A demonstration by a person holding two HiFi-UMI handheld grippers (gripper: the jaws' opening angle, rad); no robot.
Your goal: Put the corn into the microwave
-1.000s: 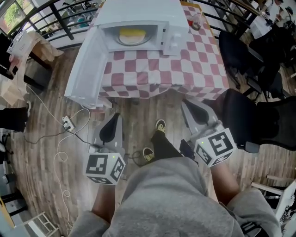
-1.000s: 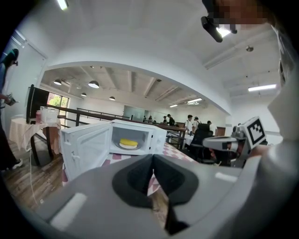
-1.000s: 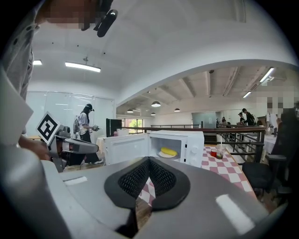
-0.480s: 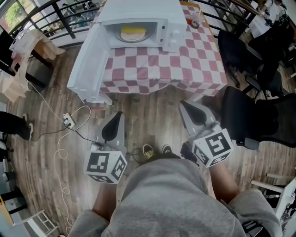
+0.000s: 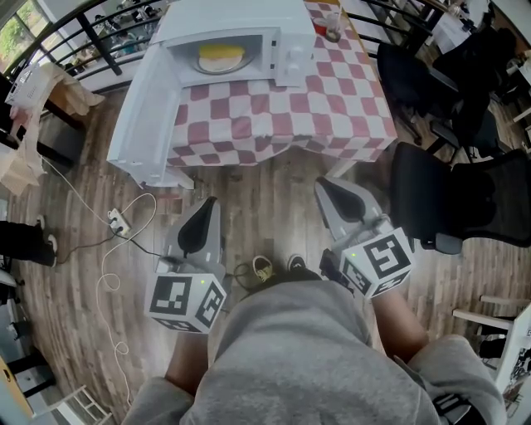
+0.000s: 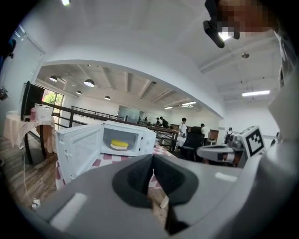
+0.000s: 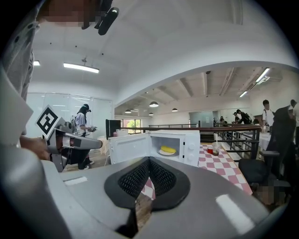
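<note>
The corn (image 5: 221,53) is seen lying on a plate (image 5: 209,66) inside the microwave (image 5: 249,15), whose door (image 5: 141,112) is swung fully open to the left. The microwave stands on the counter (image 5: 290,116), which is covered with a checked cloth.

Compared with a second ago, the corn has not been disturbed. The counter and microwave have slid toward the top of the head view, and more wooden floor (image 5: 274,203) is now exposed between the counter's edge and the claws, so a retreat from the counter is indicated. From this the placing is judged to be finished. Only the open door might remain to be dealt with, and the task does not name it.

The left claw (image 5: 206,207) is closed completely, its pads pressed together on nothing. The right claw (image 5: 329,189) is likewise closed and empty. Both are held low before the body, side by side and well apart from the counter. They are aimed toward the microwave and dipped only slightly below level.
</note>
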